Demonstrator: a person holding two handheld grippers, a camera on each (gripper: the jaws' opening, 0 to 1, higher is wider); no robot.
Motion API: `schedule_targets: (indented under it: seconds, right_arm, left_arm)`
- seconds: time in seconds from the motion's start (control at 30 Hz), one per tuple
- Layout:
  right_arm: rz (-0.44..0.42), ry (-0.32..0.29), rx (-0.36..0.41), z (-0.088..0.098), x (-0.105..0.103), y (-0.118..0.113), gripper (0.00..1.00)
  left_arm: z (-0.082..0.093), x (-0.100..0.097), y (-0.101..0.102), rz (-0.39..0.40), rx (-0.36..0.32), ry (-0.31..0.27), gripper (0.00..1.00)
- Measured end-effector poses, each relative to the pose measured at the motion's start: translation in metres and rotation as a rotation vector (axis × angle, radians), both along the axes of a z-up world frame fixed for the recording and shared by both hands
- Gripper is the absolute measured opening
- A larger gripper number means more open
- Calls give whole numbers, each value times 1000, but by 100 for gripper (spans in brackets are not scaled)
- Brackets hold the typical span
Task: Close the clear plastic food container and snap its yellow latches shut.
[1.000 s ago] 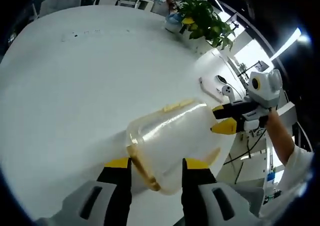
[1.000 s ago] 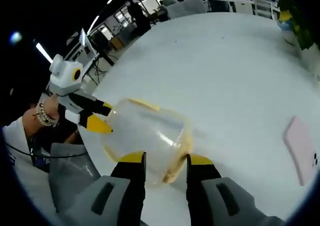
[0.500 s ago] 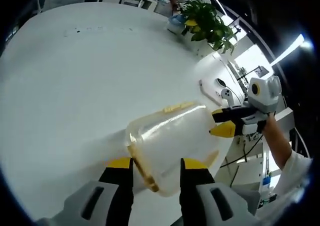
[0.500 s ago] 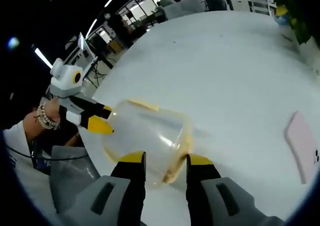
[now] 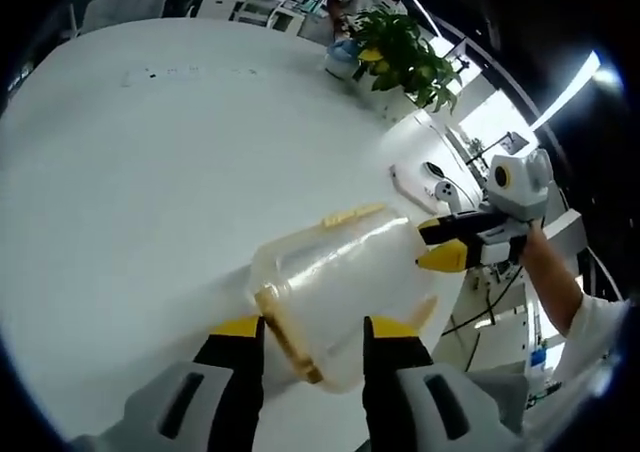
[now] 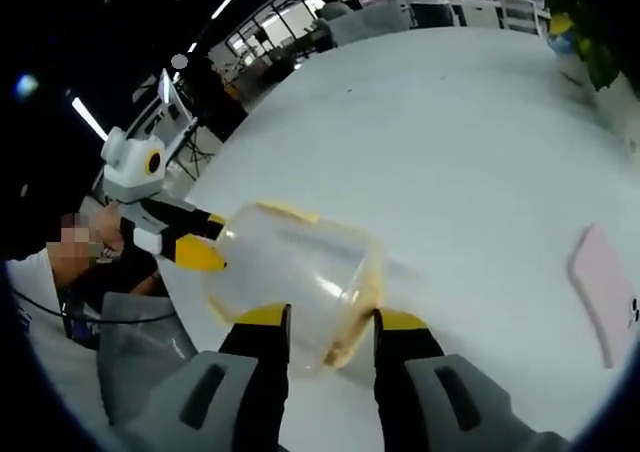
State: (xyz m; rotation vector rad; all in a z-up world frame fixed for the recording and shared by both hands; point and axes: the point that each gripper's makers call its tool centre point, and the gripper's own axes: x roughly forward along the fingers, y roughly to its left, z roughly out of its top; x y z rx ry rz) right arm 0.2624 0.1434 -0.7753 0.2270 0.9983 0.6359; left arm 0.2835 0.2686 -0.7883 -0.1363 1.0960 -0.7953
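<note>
Clear plastic, a little cloudy, is between my two tools: the food container (image 5: 340, 297) rests on the white table (image 5: 150, 172), close to its near edge. My left gripper (image 5: 305, 330) has its jaws partly open, one on each side of a yellow latch (image 5: 287, 334) at one end of the box; I cannot tell if they press it or only stand beside it. My right gripper (image 6: 325, 324) stands the same way at the opposite end, jaws partly open around another yellow latch (image 6: 352, 322), and I cannot tell there either.

I judge that the lid is already on the box, since the body looks whole and closed. A third latch (image 5: 355, 213) on the far long side seems to stick outward, so it is probably not snapped. What remains, I think, is pressing the latches flat. A potted plant (image 5: 405, 52) stands far behind, and a pink flat object (image 6: 605, 292) lies well apart.
</note>
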Motion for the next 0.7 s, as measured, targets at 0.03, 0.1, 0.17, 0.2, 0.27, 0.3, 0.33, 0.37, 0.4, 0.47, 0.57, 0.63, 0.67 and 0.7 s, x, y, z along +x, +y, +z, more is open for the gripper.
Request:
schedule_targets:
  seconds: [0.03,0.1,0.17,0.2,0.27,0.3,0.33,0.37,0.4,0.47,0.57,0.63,0.67,0.7]
  right_arm:
    - [6,-14,-2,0,1,1,30]
    - [33,-60,-26,1,3,1,31]
    - [43,-76,-41,1,3,1,31]
    - [56,-91,-55,2,2,2,31]
    - [66,-100,-66,2,5,2,31]
    - [71,-104,-70,2,5,2,31]
    - [74,-104,-71,2,5,1,31]
    - [78,-104,-72,1,6,1,31]
    - [87,-106,-77,2,5,1,31]
    - [101,-109,-86,2,5,0,30]
    - [133,-140,-123,5,7,-4,25]
    - [129,-162,-125,9,11,-7,24]
    - [126,-169,-120,12,12,-8,25]
    - [130,-173,-111,15,14,-8,25]
  left_arm:
    - [0,1,0,-11,1,-14,34]
    - [1,2,0,-34,2,-27,36]
    - [1,2,0,-59,-1,-37,38]
    - [1,1,0,-75,0,-43,39]
    - [3,1,1,-107,10,-81,40]
    - [3,1,1,-115,14,-90,42]
    - [5,3,1,-145,22,-130,44]
    - [7,5,2,-151,29,-157,48]
    - [8,7,3,-156,41,-177,53]
    - [10,10,6,-187,72,-226,56]
    - [13,12,10,-216,105,-272,57]
    - [18,13,9,-230,94,-292,58]
    - [20,14,9,-227,91,-300,58]
    - [24,14,7,-237,85,-318,58]
